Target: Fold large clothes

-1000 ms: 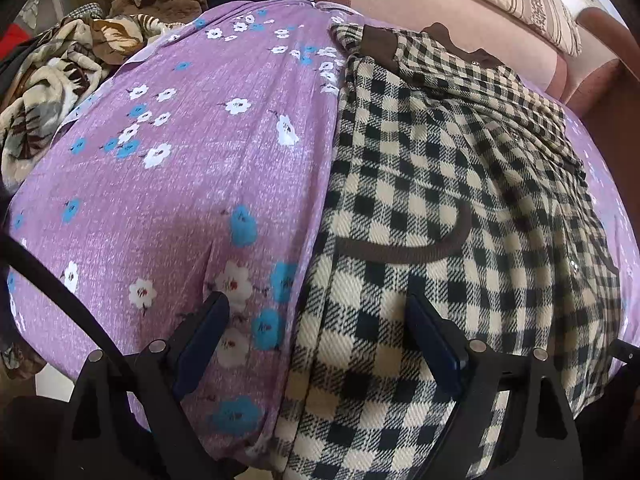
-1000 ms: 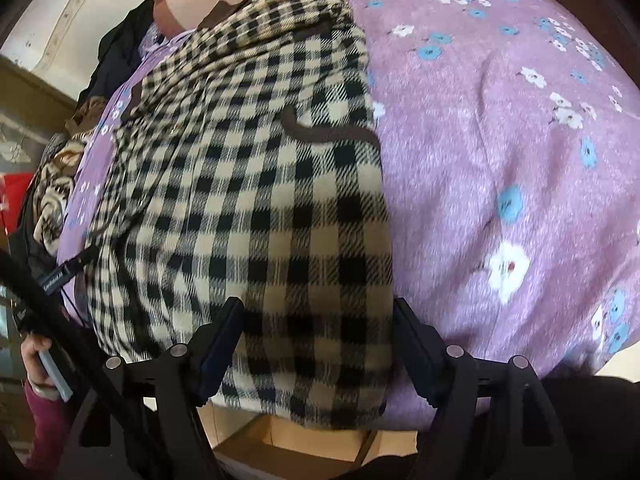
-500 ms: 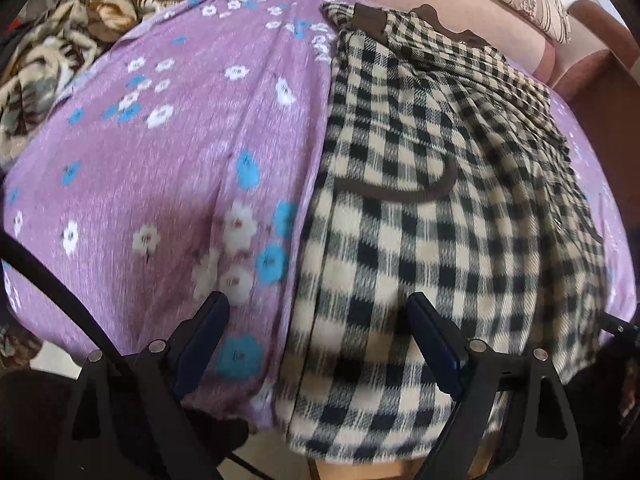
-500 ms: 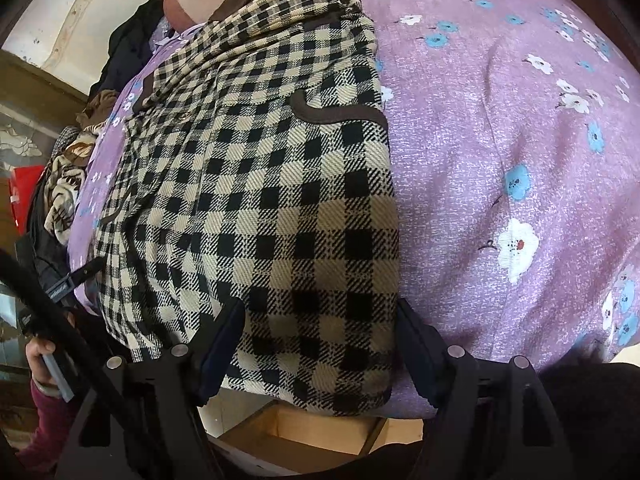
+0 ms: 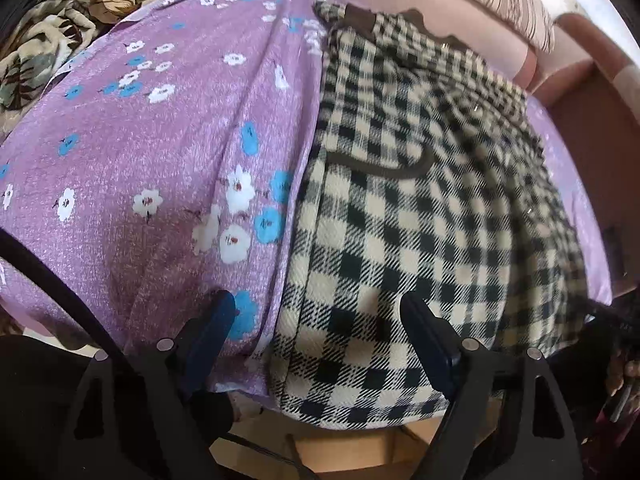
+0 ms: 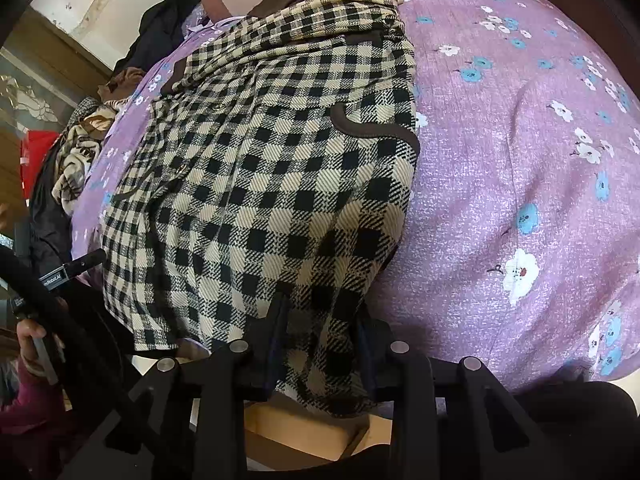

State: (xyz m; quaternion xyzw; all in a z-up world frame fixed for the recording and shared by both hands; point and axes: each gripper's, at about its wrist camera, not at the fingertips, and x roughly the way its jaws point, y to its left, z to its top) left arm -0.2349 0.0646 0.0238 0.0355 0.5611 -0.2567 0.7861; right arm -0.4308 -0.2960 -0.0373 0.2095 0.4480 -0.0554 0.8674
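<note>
A purple floral bedsheet (image 5: 152,152) covers the bed before a pink padded headboard (image 5: 460,12), daylit.

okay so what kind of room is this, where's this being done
Probably a home bedroom or living room: a checked garment lies on a purple floral sheet, with an upholstered pink backrest behind and heaped clothes beside.
</note>
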